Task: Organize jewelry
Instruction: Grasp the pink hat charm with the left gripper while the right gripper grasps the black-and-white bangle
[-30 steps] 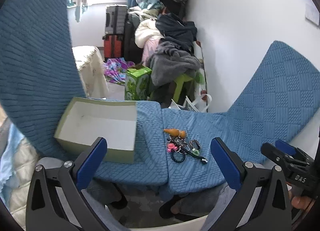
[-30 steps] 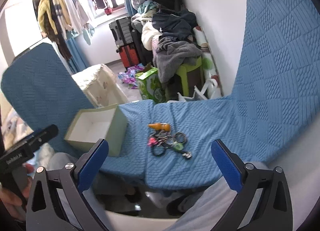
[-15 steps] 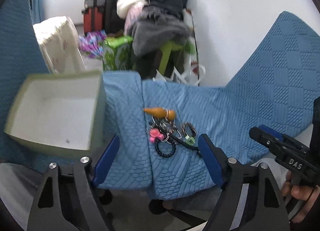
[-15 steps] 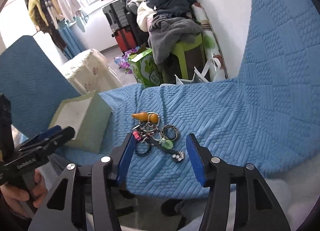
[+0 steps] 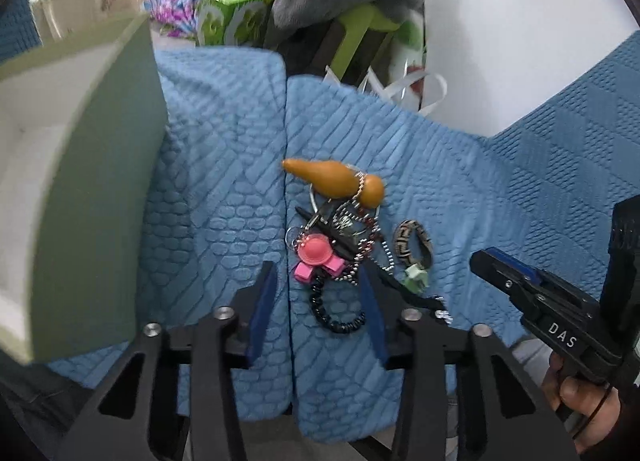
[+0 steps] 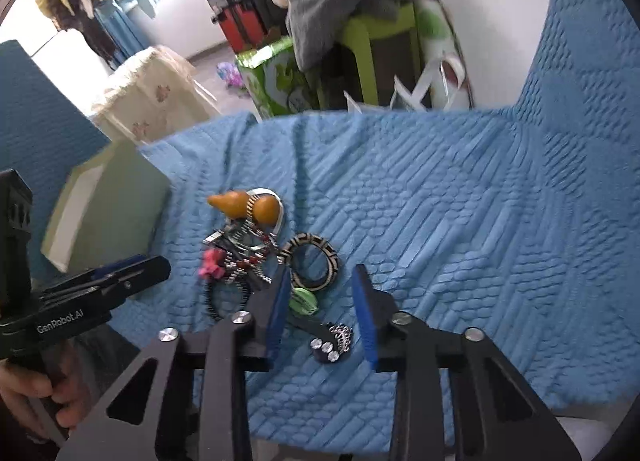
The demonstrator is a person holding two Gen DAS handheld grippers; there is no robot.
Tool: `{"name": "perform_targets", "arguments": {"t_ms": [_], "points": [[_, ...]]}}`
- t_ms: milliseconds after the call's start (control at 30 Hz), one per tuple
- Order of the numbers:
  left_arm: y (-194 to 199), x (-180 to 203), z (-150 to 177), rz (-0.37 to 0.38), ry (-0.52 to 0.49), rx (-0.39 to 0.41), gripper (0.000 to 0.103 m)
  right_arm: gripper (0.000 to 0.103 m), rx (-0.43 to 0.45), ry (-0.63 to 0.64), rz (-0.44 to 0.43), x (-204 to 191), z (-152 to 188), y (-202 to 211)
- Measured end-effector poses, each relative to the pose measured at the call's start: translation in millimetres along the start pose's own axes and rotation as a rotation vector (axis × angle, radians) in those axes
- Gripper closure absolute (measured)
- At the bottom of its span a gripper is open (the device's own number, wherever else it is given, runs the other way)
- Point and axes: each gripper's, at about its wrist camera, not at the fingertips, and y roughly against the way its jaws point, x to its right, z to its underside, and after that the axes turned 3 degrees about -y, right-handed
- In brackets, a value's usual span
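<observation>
Over the jewelry pile [image 5: 340,237] on the blue quilted cover [image 5: 460,181], both grippers much lower and closer than a second ago, when the pile looked small and far off between wide-spread blue pads.

Left gripper [image 5: 318,301]: pitched steeply down, jaws closing, pads not yet pressing anything; between them a black coiled band [image 5: 332,319] and, just beyond, a pink charm [image 5: 316,255].

Right gripper [image 6: 320,301]: likewise tilted down, jaws closing, nothing clamped; between the pads a green bead [image 6: 303,300] and a black rhinestone piece [image 6: 332,343], with the patterned bangle [image 6: 314,263] just ahead.

Orange gourd pendant [image 5: 336,183] at the far edge of the pile.

Pale green box [image 5: 100,181] left of the pile, nearer and larger than earlier, open top showing white inside.

Holding each handle, a hand [image 5: 580,401], seen at the frame edges.
</observation>
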Motion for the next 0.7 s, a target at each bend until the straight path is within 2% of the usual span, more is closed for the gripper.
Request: {"name": "perform_targets", "arguments": {"t_ms": [133,267,467,600,700], "points": [[-16,1,-1,0.011,-0.014,-0.031,0.066,0.081,-0.053,-0.003,0.016,7,0,-25],[-28,1,-2,-0.001,-0.022,-0.055,0.073,0.082,-0.079,0.005,0.028,14,-2,-38],[-35,2,-5,-0.004,-0.050,-0.062,0.073,0.083,-0.104,0.047,0.057,15,-3,-55],[-44,1,-9,0.018,-0.033,-0.081,0.073,0.094,-0.086,0.094,0.087,9,-4,-59],[-44,0,-10,0.021,-0.039,-0.065,0.074,0.097,-0.087,0.077,0.079,10,-5,-60]]}}
